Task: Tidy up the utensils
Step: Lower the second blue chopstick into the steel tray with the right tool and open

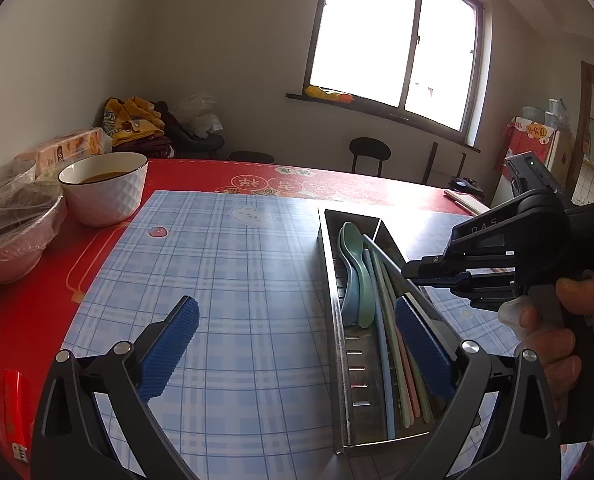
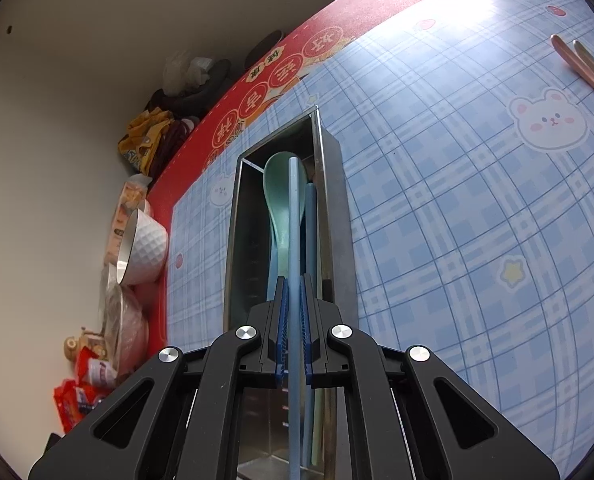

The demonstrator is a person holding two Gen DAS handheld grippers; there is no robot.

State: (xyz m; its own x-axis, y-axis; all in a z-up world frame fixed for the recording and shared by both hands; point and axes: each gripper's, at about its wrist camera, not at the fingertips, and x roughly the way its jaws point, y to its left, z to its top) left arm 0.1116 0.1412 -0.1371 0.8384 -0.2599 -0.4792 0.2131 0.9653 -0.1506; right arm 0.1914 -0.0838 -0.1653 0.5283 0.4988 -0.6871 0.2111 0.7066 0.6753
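Observation:
A metal utensil holder (image 1: pixel 339 320) lies on its side on the blue plaid mat (image 1: pixel 225 280). Inside it are a green spoon (image 1: pixel 363 276), a blue spoon and several pastel chopsticks. My left gripper (image 1: pixel 297 340) is open wide, low over the mat, with its right finger (image 1: pixel 421 344) over the holder and nothing pressed between the pads. A hand holds my right gripper (image 1: pixel 417 271) from the right. In the right wrist view this right gripper (image 2: pixel 293 282) is shut on a blue chopstick (image 2: pixel 294 220), which points into the holder (image 2: pixel 337 220) over the green spoon (image 2: pixel 279 200).
A white bowl (image 1: pixel 105 188) and a film-covered bowl (image 1: pixel 13 232) stand at the table's left edge on the red cloth. Two loose chopsticks (image 2: pixel 577 64) lie on the mat away from the holder. Stools and piled clothes sit beyond the table.

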